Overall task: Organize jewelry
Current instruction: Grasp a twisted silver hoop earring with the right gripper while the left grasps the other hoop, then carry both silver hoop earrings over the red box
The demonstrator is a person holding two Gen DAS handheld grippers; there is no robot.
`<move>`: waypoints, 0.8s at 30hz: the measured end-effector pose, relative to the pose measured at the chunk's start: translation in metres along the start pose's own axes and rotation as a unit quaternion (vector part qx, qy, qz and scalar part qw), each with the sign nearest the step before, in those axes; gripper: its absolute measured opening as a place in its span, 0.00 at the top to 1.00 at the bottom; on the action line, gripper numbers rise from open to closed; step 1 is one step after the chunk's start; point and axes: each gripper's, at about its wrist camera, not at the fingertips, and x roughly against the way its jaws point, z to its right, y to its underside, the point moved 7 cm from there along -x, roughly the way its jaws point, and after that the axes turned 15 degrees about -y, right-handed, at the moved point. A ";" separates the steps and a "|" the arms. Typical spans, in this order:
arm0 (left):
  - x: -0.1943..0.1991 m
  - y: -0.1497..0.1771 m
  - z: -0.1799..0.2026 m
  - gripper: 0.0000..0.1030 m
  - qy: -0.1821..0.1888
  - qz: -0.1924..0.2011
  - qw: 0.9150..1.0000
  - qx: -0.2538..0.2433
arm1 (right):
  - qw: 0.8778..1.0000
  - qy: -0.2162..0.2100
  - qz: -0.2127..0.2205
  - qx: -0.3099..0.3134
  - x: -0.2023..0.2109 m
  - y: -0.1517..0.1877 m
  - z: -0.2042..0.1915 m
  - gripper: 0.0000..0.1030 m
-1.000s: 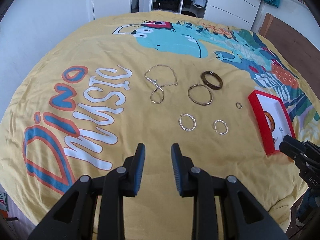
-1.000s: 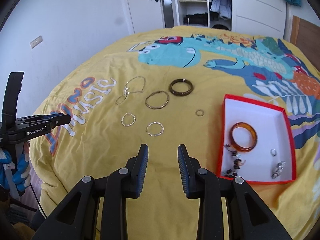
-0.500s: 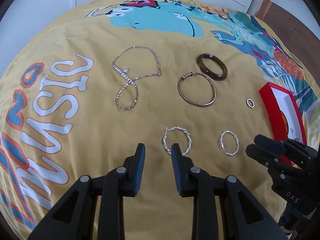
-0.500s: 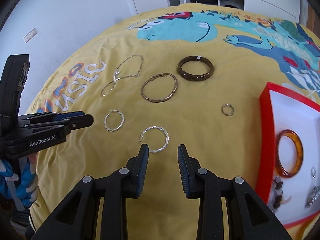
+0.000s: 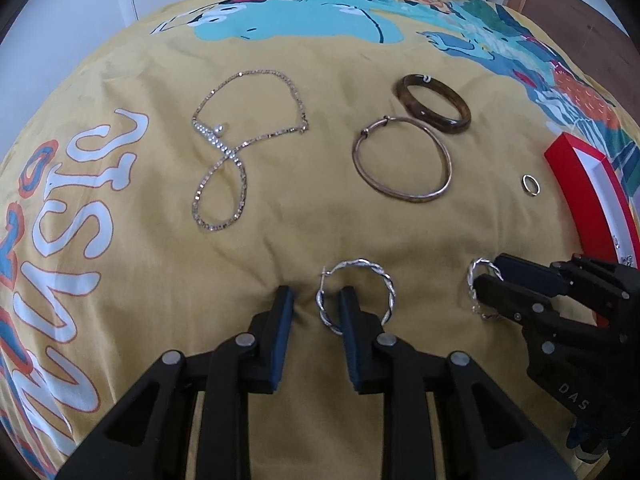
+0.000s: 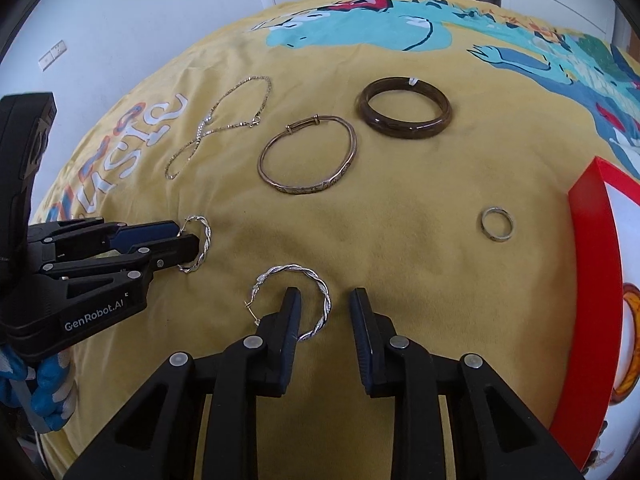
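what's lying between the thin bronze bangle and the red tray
Only the small ring lies on the yellow bedspread between the thin bronze bangle and the red tray; clearest in the right wrist view.

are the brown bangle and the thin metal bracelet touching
Apart. In the right wrist view a strip of yellow bedspread shows between the brown bangle and the thin metal bracelet; the left wrist view makes them look closer.

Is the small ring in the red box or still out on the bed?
Out. The small ring lies alone on the yellow bedspread, apart from the red box, with bare fabric between them.
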 end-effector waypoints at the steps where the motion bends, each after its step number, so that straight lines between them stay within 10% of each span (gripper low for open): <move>1: 0.000 -0.001 0.000 0.83 -0.001 0.003 1.000 0.000 | 1.000 0.004 0.001 0.004 -0.001 0.000 -0.001 0.78; 5: 0.004 -0.002 -0.003 0.94 -0.003 0.009 1.000 0.004 | 1.000 0.001 0.015 -0.008 0.004 -0.001 0.003 0.94; 24: 0.081 0.005 -0.013 0.95 -0.002 0.043 0.999 0.021 | 0.996 0.005 0.083 -0.023 0.105 0.018 -0.013 0.94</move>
